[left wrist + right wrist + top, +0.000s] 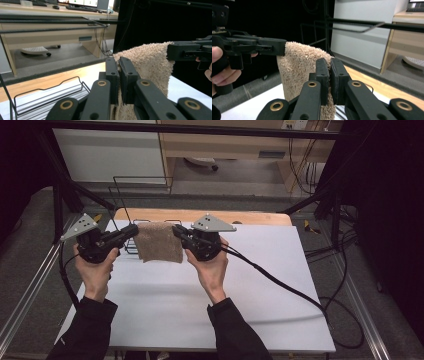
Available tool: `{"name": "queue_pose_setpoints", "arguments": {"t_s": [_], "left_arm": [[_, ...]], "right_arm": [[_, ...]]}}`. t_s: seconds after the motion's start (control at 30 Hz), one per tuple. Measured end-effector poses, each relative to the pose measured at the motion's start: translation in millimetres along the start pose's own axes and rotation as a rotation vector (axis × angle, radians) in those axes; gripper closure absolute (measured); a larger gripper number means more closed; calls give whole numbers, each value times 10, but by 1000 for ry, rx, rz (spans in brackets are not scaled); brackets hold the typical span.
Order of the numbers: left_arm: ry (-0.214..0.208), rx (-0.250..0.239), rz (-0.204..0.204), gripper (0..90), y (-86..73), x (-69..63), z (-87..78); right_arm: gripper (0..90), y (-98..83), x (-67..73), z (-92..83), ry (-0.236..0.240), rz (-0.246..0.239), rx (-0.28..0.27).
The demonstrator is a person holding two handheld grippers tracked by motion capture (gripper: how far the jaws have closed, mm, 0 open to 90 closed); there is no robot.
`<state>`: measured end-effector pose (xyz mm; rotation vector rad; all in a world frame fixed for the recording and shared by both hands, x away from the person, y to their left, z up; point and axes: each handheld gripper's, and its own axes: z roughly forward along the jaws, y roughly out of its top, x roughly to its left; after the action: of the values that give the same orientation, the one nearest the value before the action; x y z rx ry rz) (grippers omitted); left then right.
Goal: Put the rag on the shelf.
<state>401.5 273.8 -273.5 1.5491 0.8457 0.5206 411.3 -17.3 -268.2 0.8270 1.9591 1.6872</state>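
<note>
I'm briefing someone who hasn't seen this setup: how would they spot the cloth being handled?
Start at the white table and look toward its far edge, where the left gripper and the right gripper face each other. The towel hangs between them, pinched at its top corners. It is the one soft, fuzzy tan thing there, beside a black wire rack.

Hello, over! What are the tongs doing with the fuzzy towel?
Left tongs shut on one top corner of the towel. Right tongs shut on the other. Towel hanging above the table. Wire rack right behind it.
</note>
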Motion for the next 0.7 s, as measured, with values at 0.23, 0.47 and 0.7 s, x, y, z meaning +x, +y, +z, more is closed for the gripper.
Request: {"name": "queue_pose_setpoints", "arguments": {"t_s": [0.23, 0.47, 0.7], "left_arm": [[12, -22, -1, 858, 113, 69, -21], [28, -37, 11, 858, 218, 129, -30], [37, -50, 28, 858, 398, 185, -53]], "right_arm": [[858, 104, 8, 90, -4, -15, -22], [858, 205, 1, 177, -10, -23, -40], [858, 329, -5, 257, -11, -30, -62]]}}
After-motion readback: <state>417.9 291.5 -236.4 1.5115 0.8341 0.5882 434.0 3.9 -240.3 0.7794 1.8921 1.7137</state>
